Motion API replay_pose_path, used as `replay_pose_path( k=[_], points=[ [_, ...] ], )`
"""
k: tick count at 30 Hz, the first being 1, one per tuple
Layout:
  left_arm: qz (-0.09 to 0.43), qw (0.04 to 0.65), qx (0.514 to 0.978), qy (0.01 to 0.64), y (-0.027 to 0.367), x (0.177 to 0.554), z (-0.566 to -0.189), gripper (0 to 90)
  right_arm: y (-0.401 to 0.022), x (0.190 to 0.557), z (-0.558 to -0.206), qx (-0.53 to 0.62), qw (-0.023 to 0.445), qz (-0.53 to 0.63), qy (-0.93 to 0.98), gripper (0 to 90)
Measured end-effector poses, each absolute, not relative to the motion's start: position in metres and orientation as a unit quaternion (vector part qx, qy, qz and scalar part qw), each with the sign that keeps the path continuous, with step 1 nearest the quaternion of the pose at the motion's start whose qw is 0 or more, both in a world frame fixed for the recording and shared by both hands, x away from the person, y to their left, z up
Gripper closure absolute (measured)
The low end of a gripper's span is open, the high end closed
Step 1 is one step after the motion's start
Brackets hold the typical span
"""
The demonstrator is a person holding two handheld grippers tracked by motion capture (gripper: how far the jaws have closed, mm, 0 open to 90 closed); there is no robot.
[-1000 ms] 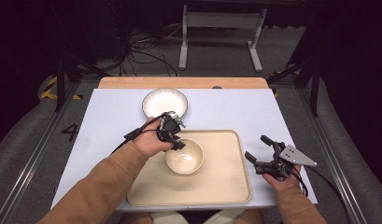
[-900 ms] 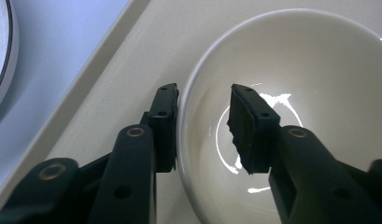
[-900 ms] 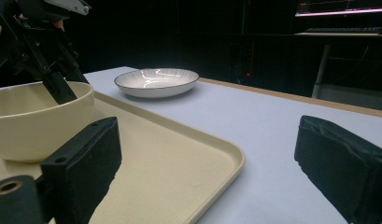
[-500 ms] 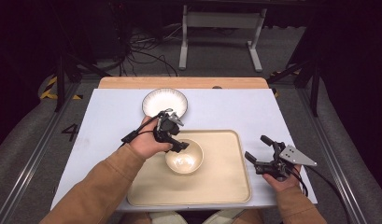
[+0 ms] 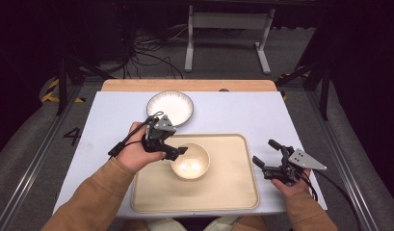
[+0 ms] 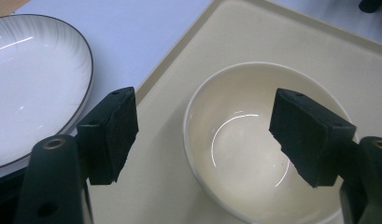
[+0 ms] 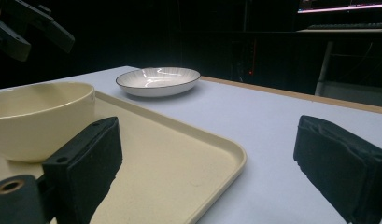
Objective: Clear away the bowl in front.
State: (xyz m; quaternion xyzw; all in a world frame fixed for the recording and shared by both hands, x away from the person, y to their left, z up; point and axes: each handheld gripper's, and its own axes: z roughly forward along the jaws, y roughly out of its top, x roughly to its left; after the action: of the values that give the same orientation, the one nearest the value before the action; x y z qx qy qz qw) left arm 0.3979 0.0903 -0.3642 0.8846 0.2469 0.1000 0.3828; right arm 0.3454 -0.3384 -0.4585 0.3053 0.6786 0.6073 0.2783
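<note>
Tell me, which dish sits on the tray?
The cream bowl sits on the tray, plain and deep. The white plate, shallow and dark-rimmed, rests on the table behind it.

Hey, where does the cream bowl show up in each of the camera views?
High view: cream bowl at centre, on the tray.
Left gripper view: bowl centre-right, below open jaws.
Right gripper view: bowl at far left.
Shared landmark: the dark-rimmed white plate behind the tray.

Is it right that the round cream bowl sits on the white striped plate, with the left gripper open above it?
Not quite. The round cream bowl sits on the beige rectangular tray, as the high view shows; the white striped plate lies apart. The left gripper is open above it.
</note>
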Motion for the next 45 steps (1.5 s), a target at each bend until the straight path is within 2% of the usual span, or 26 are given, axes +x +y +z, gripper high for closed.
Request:
replay_pose_path(
  k=[26,45],
  points=[
    [0.149,0.438,0.845,0.269,0.154,0.358,-0.361,19.0,-0.338,0.346,-0.458,0.302,0.27,0.607,0.684,7.9],
    [0.176,0.501,0.793,0.298,0.206,0.342,-0.391,15.9,-0.338,0.346,-0.458,0.299,0.271,0.608,0.684,6.8]
  ],
)
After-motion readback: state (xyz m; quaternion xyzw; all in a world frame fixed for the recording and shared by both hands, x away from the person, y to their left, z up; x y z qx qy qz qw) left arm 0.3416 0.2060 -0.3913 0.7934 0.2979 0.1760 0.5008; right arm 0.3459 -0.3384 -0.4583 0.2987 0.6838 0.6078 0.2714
